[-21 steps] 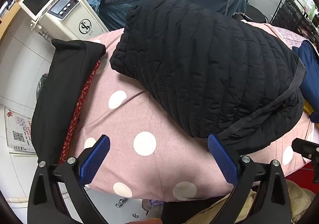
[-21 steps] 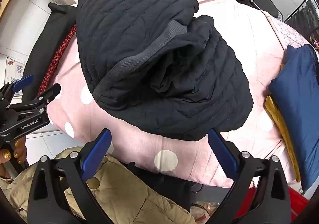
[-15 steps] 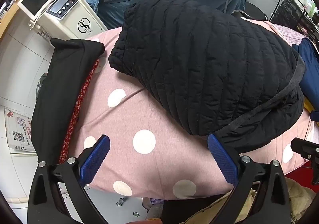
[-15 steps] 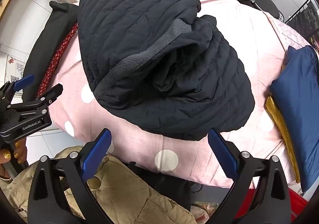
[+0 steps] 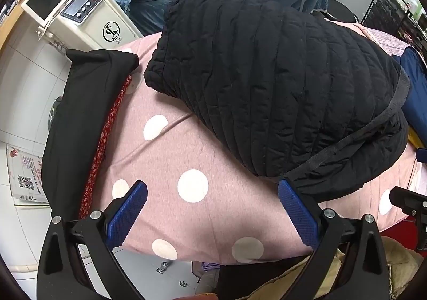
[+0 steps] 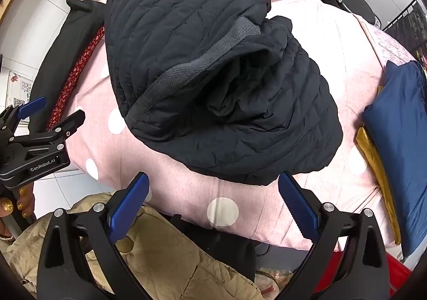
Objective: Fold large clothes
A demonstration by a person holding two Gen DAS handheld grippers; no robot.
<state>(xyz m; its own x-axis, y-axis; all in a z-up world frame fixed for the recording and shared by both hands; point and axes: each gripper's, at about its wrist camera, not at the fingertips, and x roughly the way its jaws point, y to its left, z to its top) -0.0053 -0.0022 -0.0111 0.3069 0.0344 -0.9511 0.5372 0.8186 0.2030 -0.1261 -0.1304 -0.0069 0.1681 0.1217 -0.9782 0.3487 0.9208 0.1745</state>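
Note:
A black quilted jacket (image 5: pixel 280 86) lies folded in a thick bundle on a pink sheet with white dots (image 5: pixel 165 166); it also shows in the right wrist view (image 6: pixel 213 81) with a grey band along its open edge. My left gripper (image 5: pixel 212 209) is open and empty, just in front of the jacket's near edge. My right gripper (image 6: pixel 213 206) is open and empty above the sheet's front edge, short of the jacket. The left gripper also shows at the left of the right wrist view (image 6: pixel 45 118).
A folded black garment with red floral trim (image 5: pixel 80 126) lies along the sheet's left edge. A folded navy garment on a yellow one (image 6: pixel 397 139) sits at the right. A beige machine (image 5: pixel 80 14) and a bed stand behind. A tan padded coat (image 6: pixel 149 260) is below.
The jacket's near edge has settled a little; both grippers have stayed open and have barely shifted.

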